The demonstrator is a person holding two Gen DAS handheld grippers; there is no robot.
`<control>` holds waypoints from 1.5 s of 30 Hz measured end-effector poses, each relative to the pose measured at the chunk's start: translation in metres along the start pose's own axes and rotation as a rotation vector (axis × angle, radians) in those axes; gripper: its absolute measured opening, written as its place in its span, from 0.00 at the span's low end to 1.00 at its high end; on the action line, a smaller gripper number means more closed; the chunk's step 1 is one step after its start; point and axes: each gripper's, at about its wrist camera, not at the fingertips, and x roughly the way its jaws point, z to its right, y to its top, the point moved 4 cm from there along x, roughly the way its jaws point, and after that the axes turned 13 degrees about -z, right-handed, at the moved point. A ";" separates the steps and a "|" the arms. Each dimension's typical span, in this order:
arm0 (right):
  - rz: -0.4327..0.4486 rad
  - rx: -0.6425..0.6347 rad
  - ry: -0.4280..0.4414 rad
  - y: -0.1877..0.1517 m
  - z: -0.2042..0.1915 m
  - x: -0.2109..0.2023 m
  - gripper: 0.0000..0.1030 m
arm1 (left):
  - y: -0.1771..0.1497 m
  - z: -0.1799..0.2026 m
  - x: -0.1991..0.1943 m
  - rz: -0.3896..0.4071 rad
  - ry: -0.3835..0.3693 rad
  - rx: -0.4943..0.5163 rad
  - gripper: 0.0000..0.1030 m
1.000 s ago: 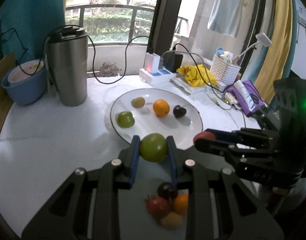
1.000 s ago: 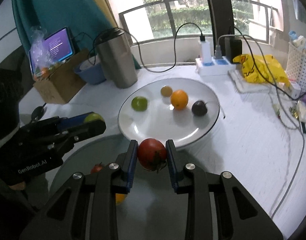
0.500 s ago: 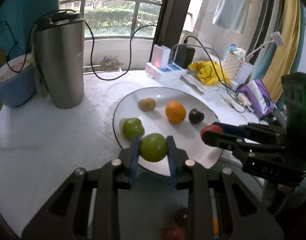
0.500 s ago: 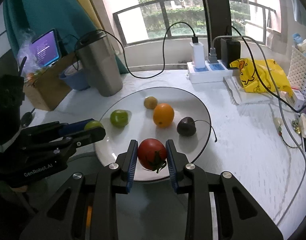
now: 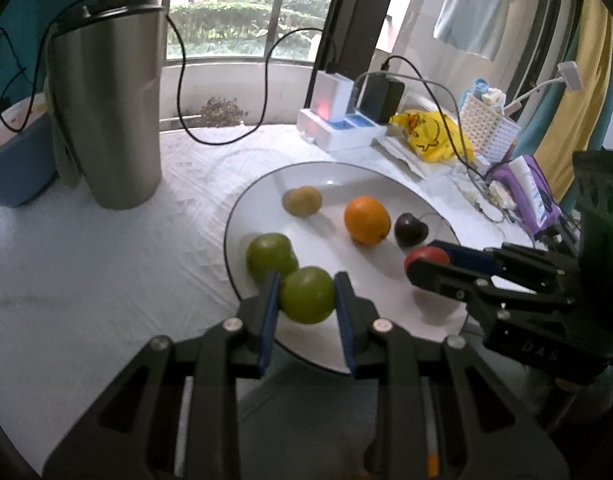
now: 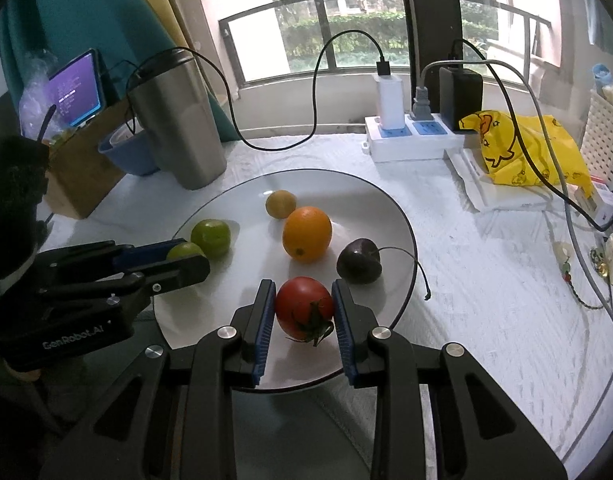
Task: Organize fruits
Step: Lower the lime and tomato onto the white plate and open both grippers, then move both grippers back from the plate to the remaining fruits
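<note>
A white plate (image 5: pixel 346 174) (image 6: pixel 346 196) lies mid-table. It holds a green fruit (image 5: pixel 271 256) (image 6: pixel 210 237), a small yellow-brown fruit (image 5: pixel 301 201) (image 6: pixel 281 204), an orange (image 5: pixel 366 220) (image 6: pixel 306 233) and a dark stemmed fruit (image 5: pixel 411 230) (image 6: pixel 359 261). My left gripper (image 5: pixel 306 280) (image 6: pixel 186 256) is shut on a second green fruit (image 5: pixel 306 296), low over the plate's near left rim beside the first. My right gripper (image 6: pixel 303 286) (image 5: pixel 426 258) is shut on a red tomato (image 6: pixel 304 308) over the plate's near part, close to the dark fruit.
A tall steel tumbler (image 5: pixel 106 100) and a blue bowl (image 5: pixel 14 152) stand left of the plate. Behind it sit a power strip (image 6: pixel 410 136) with chargers and trailing cables, and a yellow bag (image 6: pixel 522 148). A white basket (image 5: pixel 490 128) is at the far right, a cardboard box (image 6: pixel 82 176) with a tablet at the left.
Both grippers have come forward and down from the table's near edge to over the plate, each still holding its fruit. The heap of fruits below has left the left wrist view.
</note>
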 end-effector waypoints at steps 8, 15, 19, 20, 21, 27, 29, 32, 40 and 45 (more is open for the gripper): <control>0.019 0.002 -0.031 0.000 -0.003 -0.012 0.34 | -0.001 0.005 -0.014 0.023 0.002 0.007 0.30; 0.047 -0.004 -0.039 -0.006 -0.013 -0.034 0.35 | -0.008 0.011 -0.037 0.057 0.001 0.014 0.30; 0.052 -0.008 -0.042 -0.012 -0.020 -0.043 0.35 | -0.016 0.012 -0.050 0.074 0.004 0.007 0.31; 0.054 -0.009 -0.042 -0.014 -0.022 -0.046 0.35 | -0.019 0.013 -0.054 0.079 0.004 0.004 0.36; 0.057 -0.010 -0.044 -0.016 -0.024 -0.049 0.35 | -0.021 0.013 -0.057 0.084 0.001 0.000 0.41; 0.073 -0.017 -0.049 -0.028 -0.036 -0.066 0.35 | -0.037 0.013 -0.081 0.117 -0.008 -0.014 0.49; 0.077 -0.019 -0.051 -0.032 -0.041 -0.070 0.35 | -0.043 0.013 -0.088 0.125 -0.005 -0.015 0.49; 0.081 -0.022 -0.052 -0.039 -0.047 -0.076 0.35 | -0.052 0.011 -0.097 0.136 -0.005 -0.023 0.49; 0.078 -0.027 -0.048 -0.059 -0.060 -0.085 0.35 | -0.076 0.010 -0.111 0.150 0.004 -0.042 0.49; 0.059 -0.039 -0.043 -0.071 -0.068 -0.081 0.35 | -0.094 0.005 -0.113 0.143 0.007 -0.058 0.49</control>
